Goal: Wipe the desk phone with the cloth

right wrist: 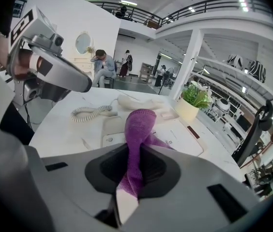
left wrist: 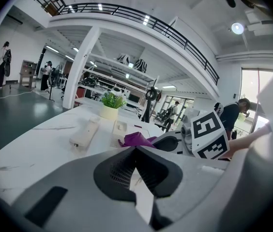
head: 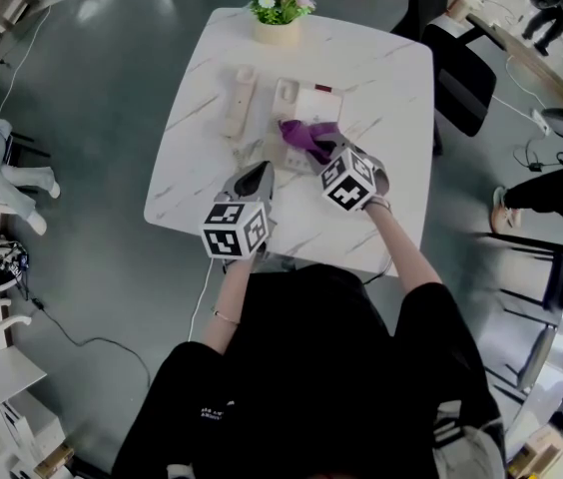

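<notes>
The beige desk phone [head: 313, 101] lies on the white marble table [head: 381, 78]. Its handset [head: 239, 103] is off the base and rests to the left. My right gripper [head: 327, 157] is shut on a purple cloth [head: 304, 134], which drapes onto the phone's near edge. In the right gripper view the cloth [right wrist: 139, 124] rises from between the jaws of that gripper [right wrist: 137, 148], over the phone [right wrist: 177, 132]. My left gripper [head: 259, 174] hovers over the table's near part, left of the phone. In its own view the left gripper [left wrist: 136, 151] is shut on nothing.
A potted plant [head: 280, 6] stands at the table's far edge. The coiled cord [right wrist: 91, 112] lies between handset [right wrist: 137, 102] and base. A black chair [head: 459, 73] is at the table's right. Cables run over the grey floor [head: 92, 168] on the left.
</notes>
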`<state>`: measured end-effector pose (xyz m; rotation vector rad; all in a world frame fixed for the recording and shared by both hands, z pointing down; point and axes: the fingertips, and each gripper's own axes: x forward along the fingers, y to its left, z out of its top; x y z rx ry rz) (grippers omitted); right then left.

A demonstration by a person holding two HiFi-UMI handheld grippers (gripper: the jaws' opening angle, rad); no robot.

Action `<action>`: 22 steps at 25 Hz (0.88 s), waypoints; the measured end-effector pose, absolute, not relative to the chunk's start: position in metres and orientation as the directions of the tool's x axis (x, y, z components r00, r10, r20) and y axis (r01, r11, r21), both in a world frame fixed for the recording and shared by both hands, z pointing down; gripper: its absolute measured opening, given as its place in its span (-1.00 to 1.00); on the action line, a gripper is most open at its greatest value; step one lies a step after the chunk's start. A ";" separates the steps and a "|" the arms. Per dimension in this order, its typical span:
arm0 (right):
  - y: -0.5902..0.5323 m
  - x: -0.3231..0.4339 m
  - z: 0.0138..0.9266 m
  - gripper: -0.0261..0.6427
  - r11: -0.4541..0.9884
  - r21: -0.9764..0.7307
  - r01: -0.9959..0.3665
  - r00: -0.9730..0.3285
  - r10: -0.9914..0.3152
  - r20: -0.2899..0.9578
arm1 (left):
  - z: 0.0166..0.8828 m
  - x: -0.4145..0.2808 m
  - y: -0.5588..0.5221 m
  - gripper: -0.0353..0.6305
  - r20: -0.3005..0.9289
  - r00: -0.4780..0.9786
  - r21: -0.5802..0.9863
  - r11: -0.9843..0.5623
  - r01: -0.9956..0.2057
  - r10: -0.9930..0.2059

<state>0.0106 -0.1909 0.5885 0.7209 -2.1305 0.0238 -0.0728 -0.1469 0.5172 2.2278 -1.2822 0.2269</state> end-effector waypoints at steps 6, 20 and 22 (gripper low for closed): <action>-0.180 0.009 0.590 -0.81 0.840 0.209 -0.500 -0.469 -0.466 0.751 | 0.516 -0.074 -0.144 -0.90 0.402 0.530 0.380 -0.390 -0.839 -0.747; -0.157 0.007 0.599 -0.81 0.854 0.123 -0.506 -0.499 -0.406 0.765 | 0.516 -0.075 -0.145 -0.90 0.397 0.541 0.383 -0.401 -0.832 -0.742; -0.154 0.006 0.599 -0.81 0.856 0.107 -0.505 -0.505 -0.394 0.768 | 0.516 -0.076 -0.145 -0.90 0.397 0.542 0.383 -0.403 -0.831 -0.741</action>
